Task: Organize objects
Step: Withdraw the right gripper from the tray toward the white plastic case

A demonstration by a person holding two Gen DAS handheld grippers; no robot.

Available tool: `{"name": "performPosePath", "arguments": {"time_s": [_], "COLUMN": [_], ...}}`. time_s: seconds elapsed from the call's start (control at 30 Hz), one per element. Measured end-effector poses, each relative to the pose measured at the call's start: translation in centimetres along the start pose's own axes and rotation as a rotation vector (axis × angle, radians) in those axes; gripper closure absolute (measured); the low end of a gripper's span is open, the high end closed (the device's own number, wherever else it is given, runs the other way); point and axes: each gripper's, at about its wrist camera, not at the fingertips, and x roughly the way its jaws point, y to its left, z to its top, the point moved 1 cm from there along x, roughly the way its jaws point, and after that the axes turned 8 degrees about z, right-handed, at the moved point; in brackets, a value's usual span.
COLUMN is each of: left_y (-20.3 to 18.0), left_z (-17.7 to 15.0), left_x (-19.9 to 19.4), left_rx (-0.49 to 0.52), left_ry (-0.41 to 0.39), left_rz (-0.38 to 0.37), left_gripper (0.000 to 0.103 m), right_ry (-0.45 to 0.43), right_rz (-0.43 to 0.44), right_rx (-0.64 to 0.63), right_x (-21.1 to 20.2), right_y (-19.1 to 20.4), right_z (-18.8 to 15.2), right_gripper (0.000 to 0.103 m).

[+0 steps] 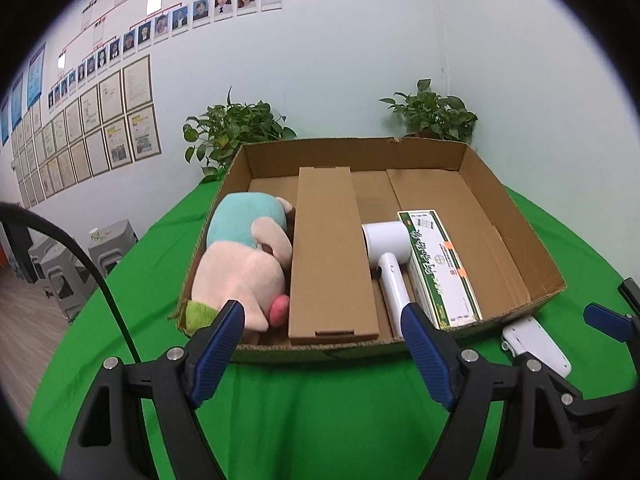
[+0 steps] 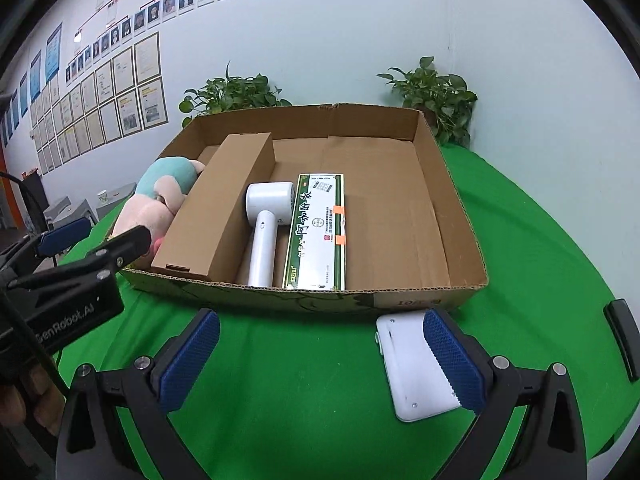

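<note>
A large open cardboard box [image 1: 516, 240] [image 2: 452, 216] stands on the green cloth. Inside lie a plush toy [image 1: 244, 264] [image 2: 160, 196], a long brown carton [image 1: 330, 256] [image 2: 224, 204], a white hair dryer [image 1: 390, 260] [image 2: 266, 216] and a green-and-white packet [image 1: 440, 268] [image 2: 320, 232]. A flat white device [image 2: 412, 368] [image 1: 536, 344] lies on the cloth outside the box's front wall. My left gripper [image 1: 322, 352] is open and empty before the box. My right gripper [image 2: 320, 356] is open, its right pad [image 2: 452, 356] over the white device.
Two potted plants [image 1: 236, 128] [image 1: 434, 110] stand behind the box against the wall. A dark object [image 2: 622, 340] lies at the cloth's right edge. Grey stools [image 1: 68, 264] stand on the floor to the left.
</note>
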Motion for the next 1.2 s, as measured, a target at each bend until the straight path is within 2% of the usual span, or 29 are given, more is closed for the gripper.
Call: {"name": "performPosePath", "arguments": {"time_s": [0.57, 1.2], "left_y": [0.4, 1.7], "left_z": [0.0, -0.3], "left_x": [-0.8, -0.6], "left_rx": [-0.021, -0.030], "left_ry": [-0.021, -0.029], "left_rz": [-0.001, 0.009], "left_gripper": [0.023, 0.023], "right_ry": [-0.037, -0.085], "right_rz": [0.004, 0.044], "right_rx": [-0.003, -0.062], "right_x": [-1.6, -1.0], "right_y": [-0.5, 1.0], "right_z": [-0.2, 0.5], "right_gripper": [0.000, 0.000]}}
